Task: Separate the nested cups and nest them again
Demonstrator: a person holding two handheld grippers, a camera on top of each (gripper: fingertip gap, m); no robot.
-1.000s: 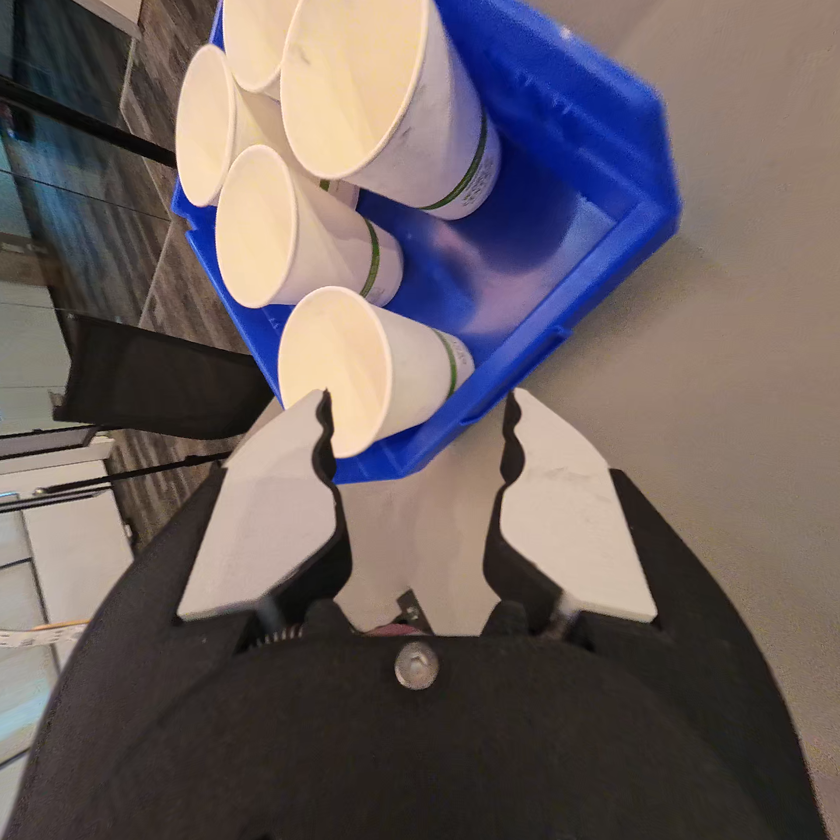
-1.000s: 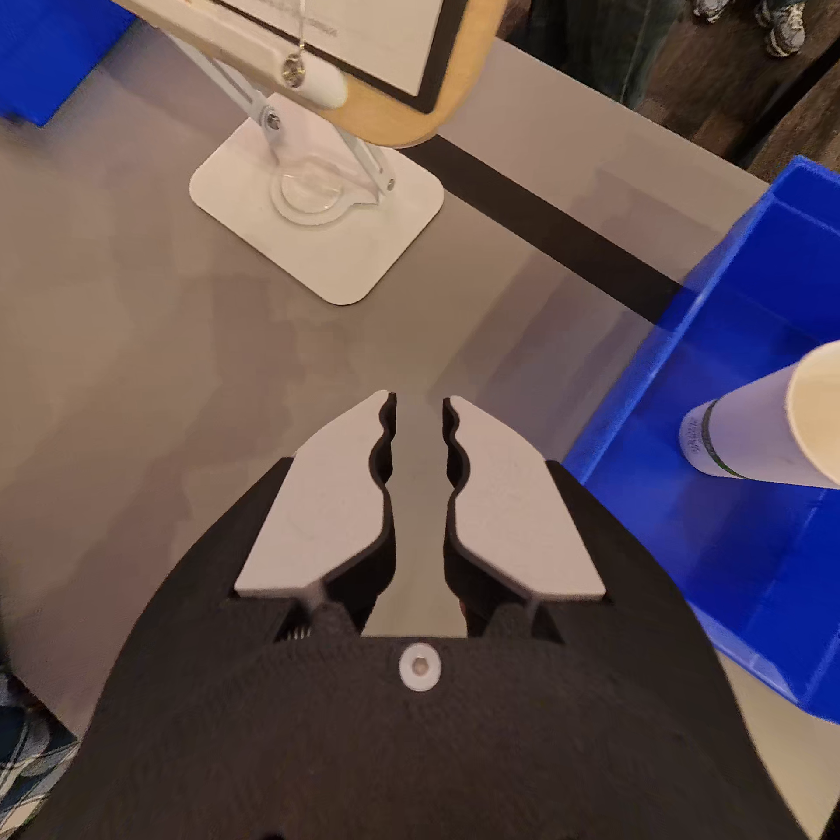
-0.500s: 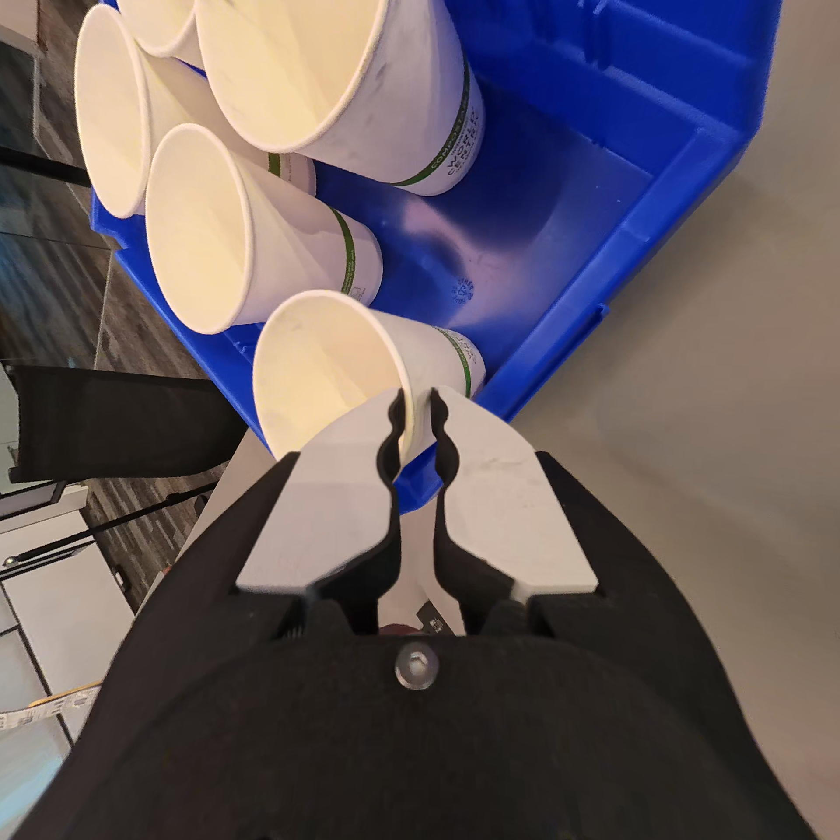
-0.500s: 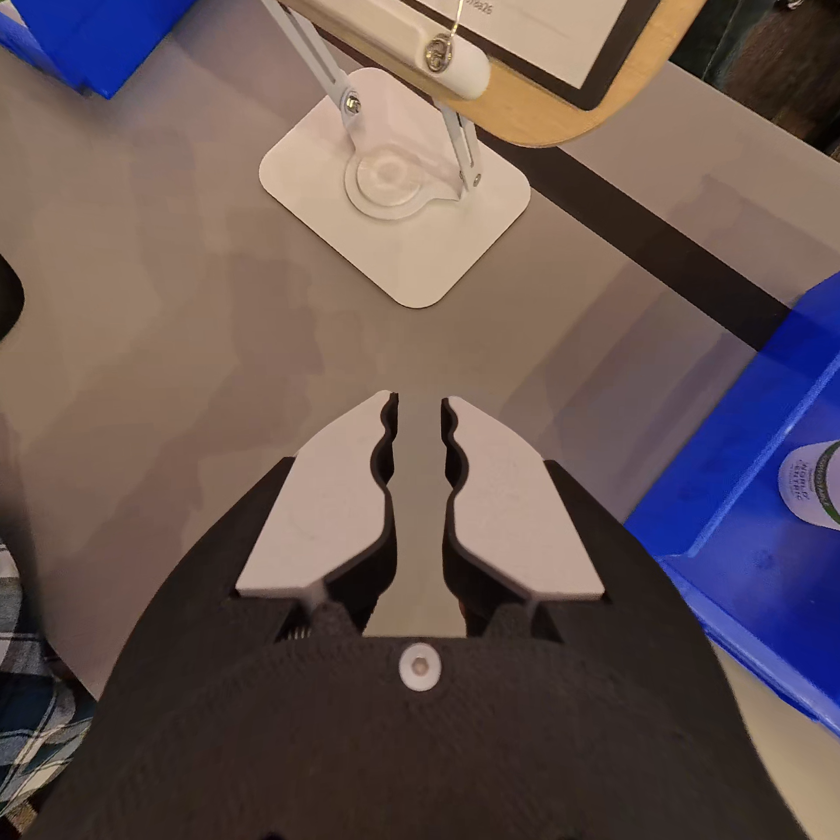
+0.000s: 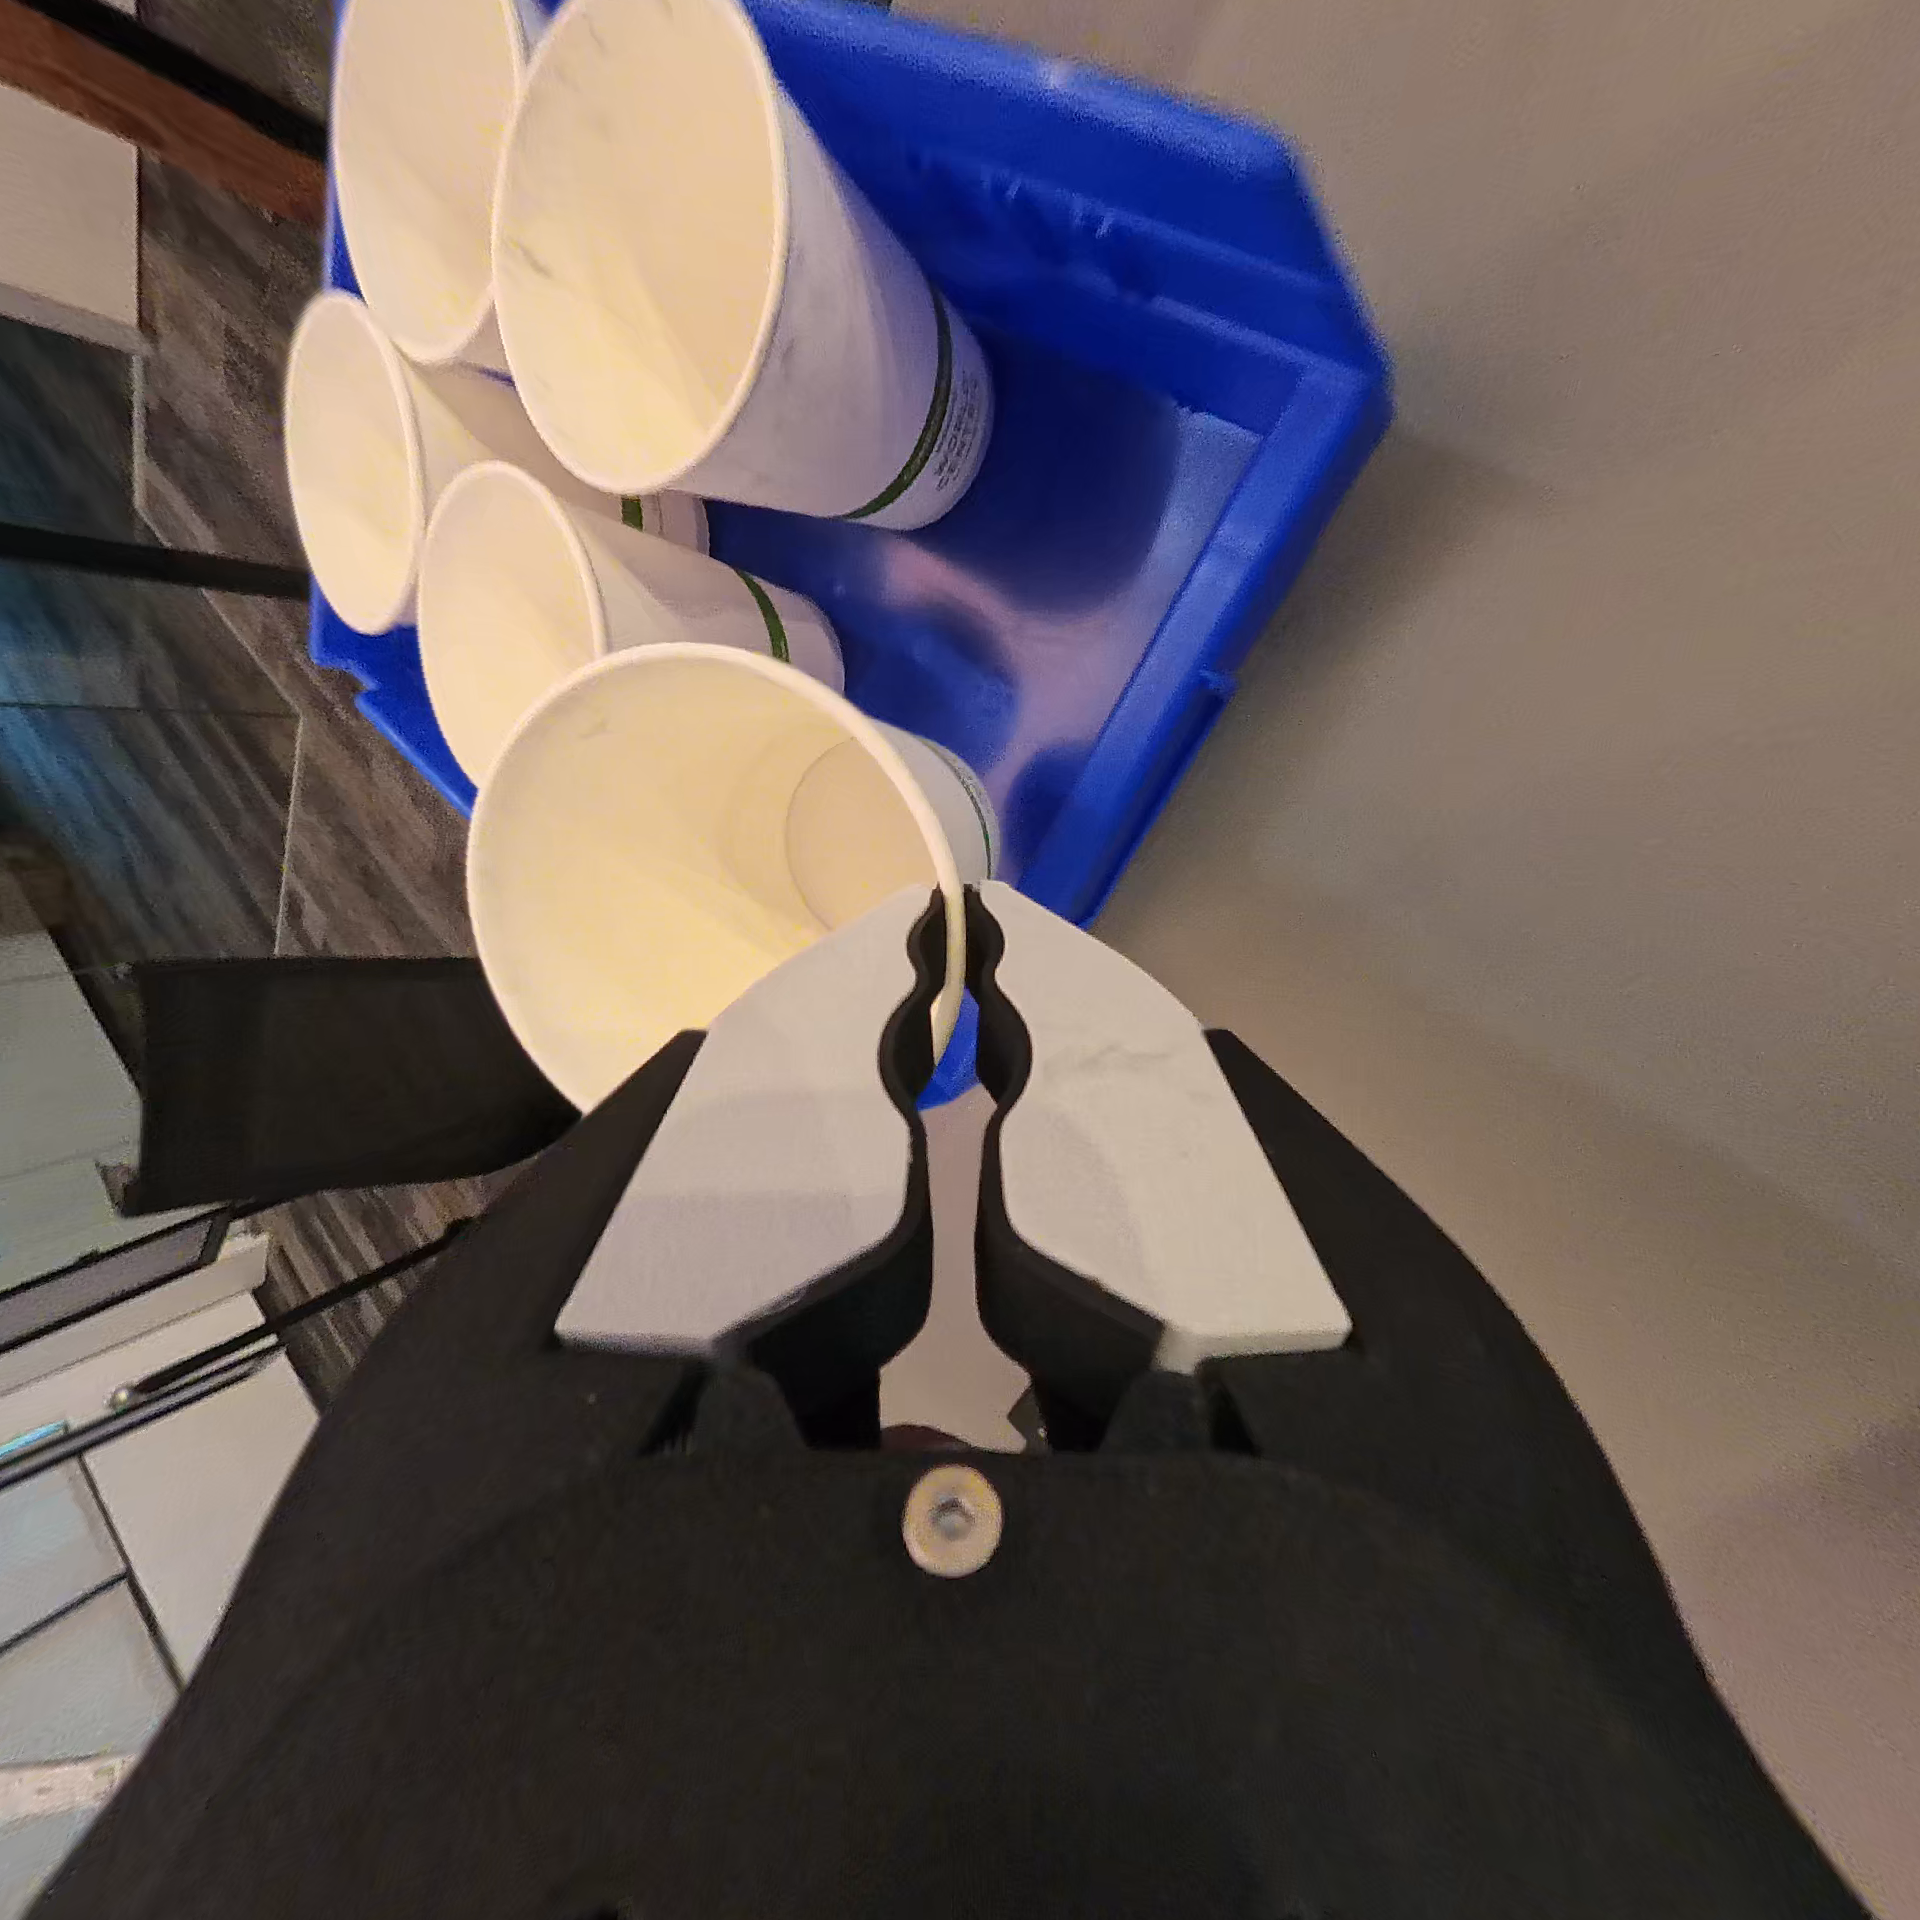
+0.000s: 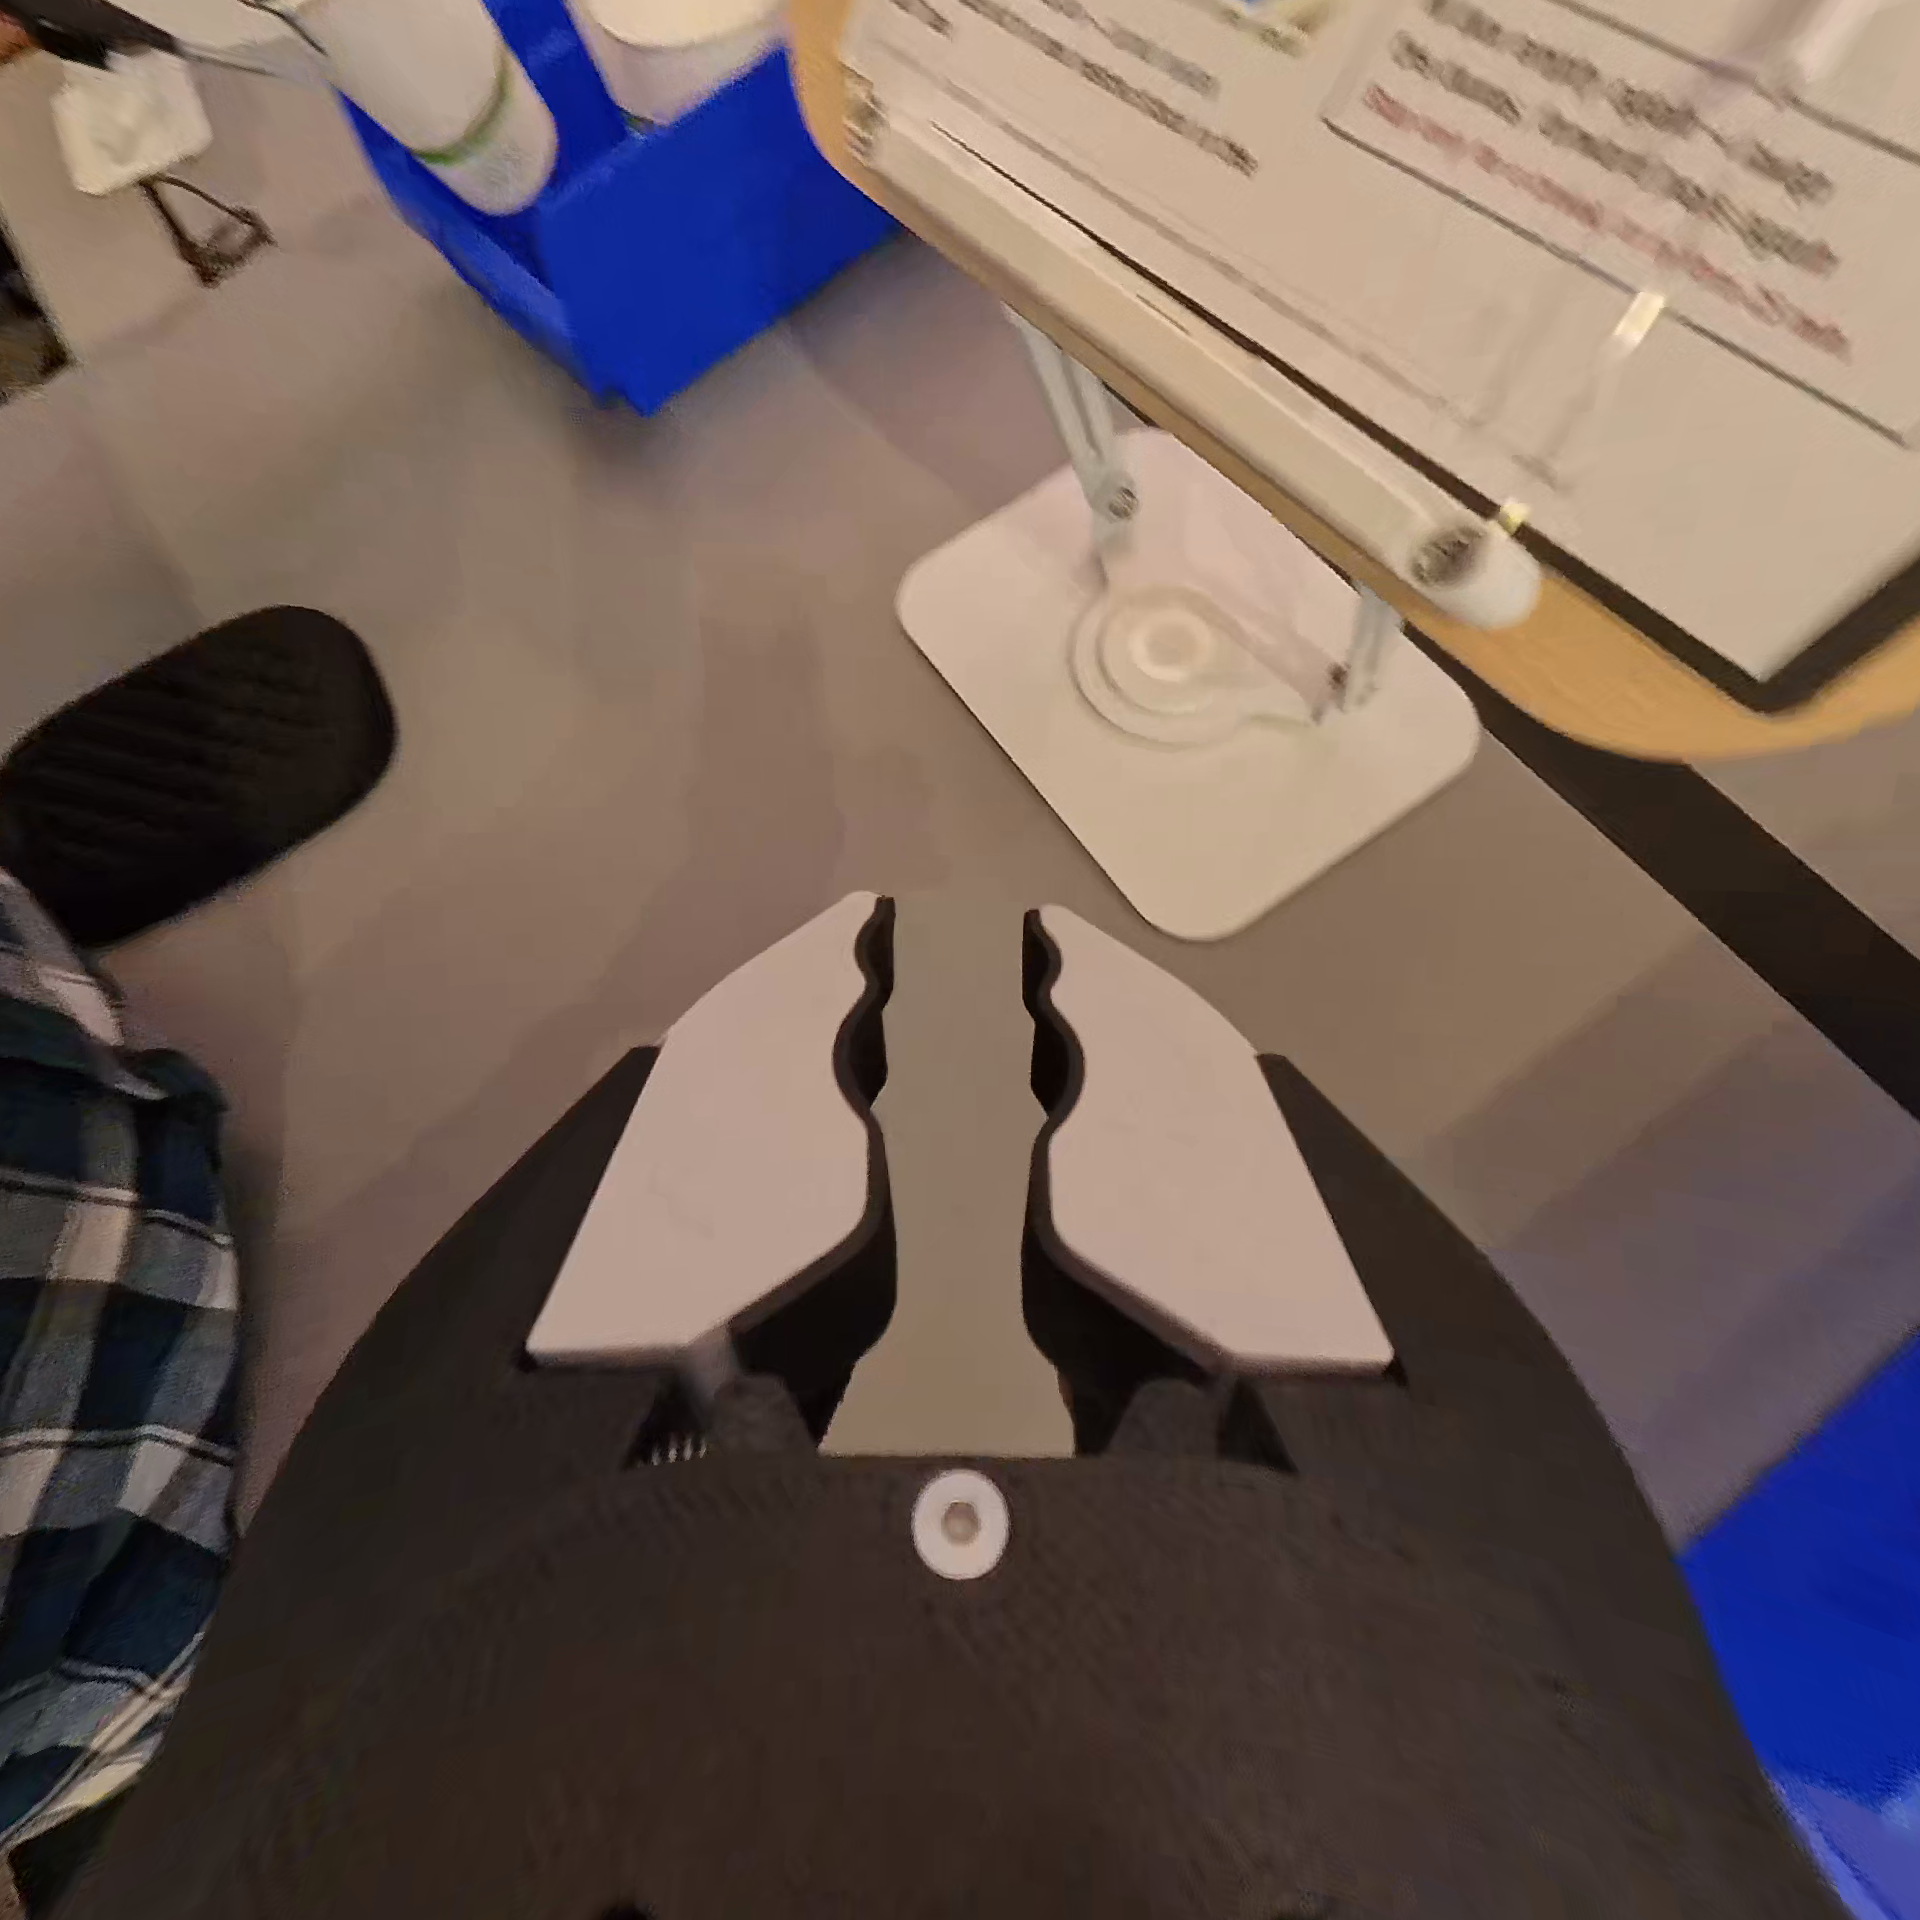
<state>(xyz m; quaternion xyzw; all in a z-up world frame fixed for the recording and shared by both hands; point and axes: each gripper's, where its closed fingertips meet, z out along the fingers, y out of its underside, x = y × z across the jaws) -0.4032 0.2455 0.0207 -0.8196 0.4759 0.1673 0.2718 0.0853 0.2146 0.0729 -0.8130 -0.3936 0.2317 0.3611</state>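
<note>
At frame centre the left claw [image 5: 954, 940] pinches the thin rim of a light, easily crushed white paper cup [image 5: 665, 862] by the blue bin [image 5: 1278, 582], while the right claw [image 6: 956, 925] hangs parted and empty above the tabletop [image 6: 623, 644].

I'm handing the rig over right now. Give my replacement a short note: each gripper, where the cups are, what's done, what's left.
Left gripper: shut on the rim of a white cup, one finger inside, one outside, over the near corner of the blue bin.
Right gripper: open, nothing in it, above bare table.
Other cups stand in the bin.
Done: one cup gripped.
Left: no cup is out on the table yet; separate the cups, then nest them again.
</note>
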